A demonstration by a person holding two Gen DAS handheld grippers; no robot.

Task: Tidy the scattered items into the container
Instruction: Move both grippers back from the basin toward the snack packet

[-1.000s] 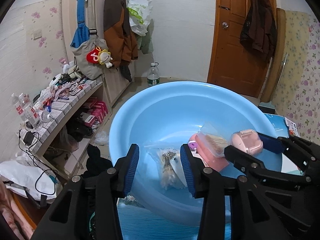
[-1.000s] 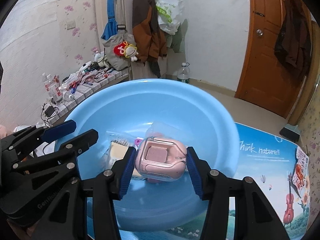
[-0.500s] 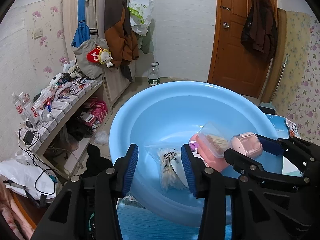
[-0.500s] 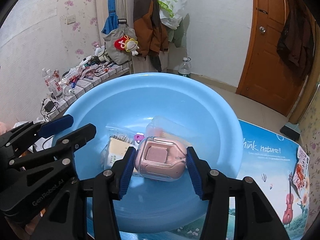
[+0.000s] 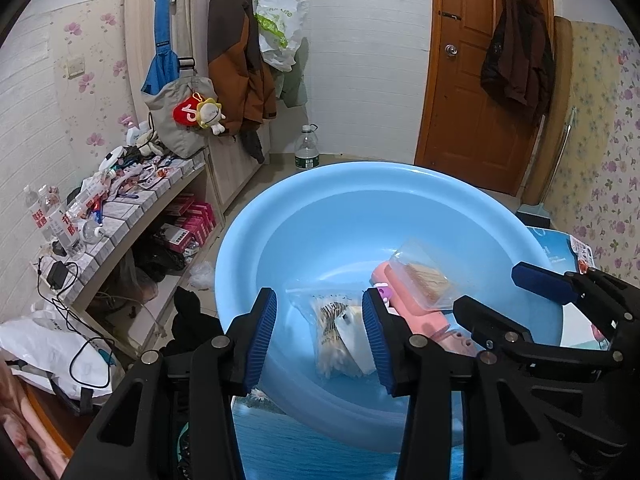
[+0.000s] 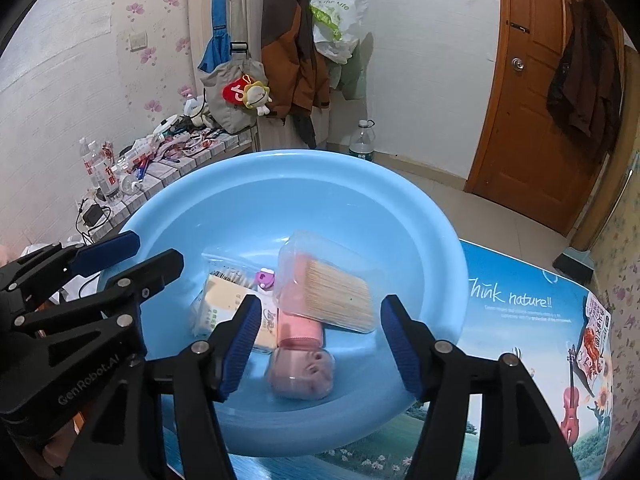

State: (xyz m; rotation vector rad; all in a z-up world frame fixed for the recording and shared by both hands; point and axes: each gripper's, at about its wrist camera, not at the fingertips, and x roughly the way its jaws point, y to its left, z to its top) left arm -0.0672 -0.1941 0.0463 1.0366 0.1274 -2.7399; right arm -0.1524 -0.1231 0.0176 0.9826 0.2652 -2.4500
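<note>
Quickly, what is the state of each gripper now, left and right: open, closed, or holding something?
Left gripper: open, holding nothing, over the blue basin.
Right gripper: open, empty; the pink case lies in the basin.

Floral wallpaper (image 5: 600, 128) — wooden door (image 5: 476, 80), cluttered shelf (image 5: 132, 204).

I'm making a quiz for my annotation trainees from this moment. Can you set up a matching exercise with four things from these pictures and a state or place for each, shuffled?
Things:
1. pink case
2. clear box of toothpicks
3. right hand-held gripper
4. water bottle

States or places:
A. standing on the floor by the white wall
B. open, holding nothing
C. lying blurred at the near side of the blue basin
D. resting tilted on top of a pink item

Pairs: 1-C, 2-D, 3-B, 4-A
</note>
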